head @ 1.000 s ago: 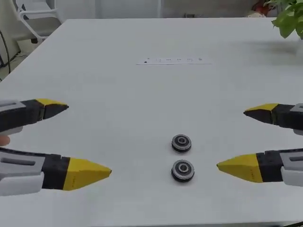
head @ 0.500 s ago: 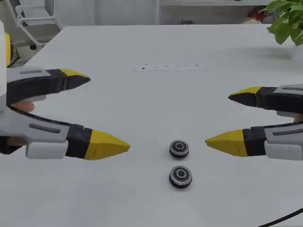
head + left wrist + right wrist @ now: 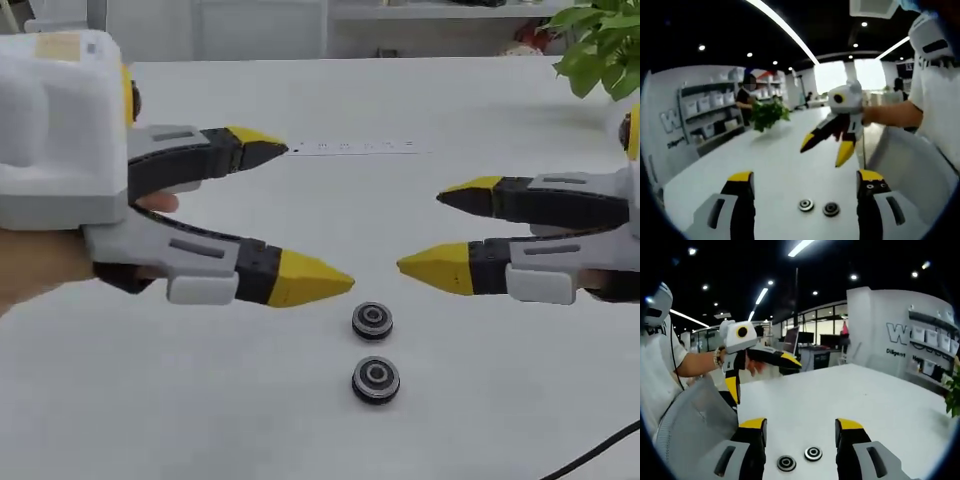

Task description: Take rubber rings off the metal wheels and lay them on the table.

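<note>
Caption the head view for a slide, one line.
Open left tool and right tool face each other over a white table, above the black-rimmed far wheel and near wheel.

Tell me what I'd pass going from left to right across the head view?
left gripper → far wheel and near wheel, both at the same spot sideways → right gripper → green plant leaves

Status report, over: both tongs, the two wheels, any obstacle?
Left tongs open, empty. Right tongs open, empty, facing them. Far wheel, near wheel flat on table, rings on. Cable at near-right edge, away from wheels.
</note>
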Tool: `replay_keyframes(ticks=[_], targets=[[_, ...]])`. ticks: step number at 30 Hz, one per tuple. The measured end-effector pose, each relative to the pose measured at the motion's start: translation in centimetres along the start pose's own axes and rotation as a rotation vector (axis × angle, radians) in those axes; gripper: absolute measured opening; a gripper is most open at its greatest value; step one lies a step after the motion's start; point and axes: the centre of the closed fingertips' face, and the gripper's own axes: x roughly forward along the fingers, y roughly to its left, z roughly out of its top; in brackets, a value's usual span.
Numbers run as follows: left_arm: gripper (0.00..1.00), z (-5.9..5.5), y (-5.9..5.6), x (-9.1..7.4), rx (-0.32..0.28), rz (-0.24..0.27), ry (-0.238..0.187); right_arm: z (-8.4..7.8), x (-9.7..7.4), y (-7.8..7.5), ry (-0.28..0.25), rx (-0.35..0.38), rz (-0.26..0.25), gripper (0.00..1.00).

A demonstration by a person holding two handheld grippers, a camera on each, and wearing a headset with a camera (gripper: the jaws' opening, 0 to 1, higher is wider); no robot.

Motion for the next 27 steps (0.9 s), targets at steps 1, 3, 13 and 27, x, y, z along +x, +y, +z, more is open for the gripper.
replay_keyframes(ticks=[1,3,13,27], targets=[[0.85,-0.3,-0.1,0.5,0.002,0.004,0.002,-0.2,0.2,0.1,-0.007,0.001,0.007,0.53],[0.85,-0.7,0.0,1.0,0.004,0.012,0.003,-0.3,0.5,0.3,-0.027,0.010,0.022,0.52],[0.72,-3.1,-1.1,2.8,0.037,-0.003,0.002,-4.6,1.6,0.1,0.057,0.029,0.052,0.38],[0.62,-6.8,-2.4,4.8,-0.028,-0.016,0.048,-10.7,2.5,1.4,0.224,0.107,0.136,0.34]])
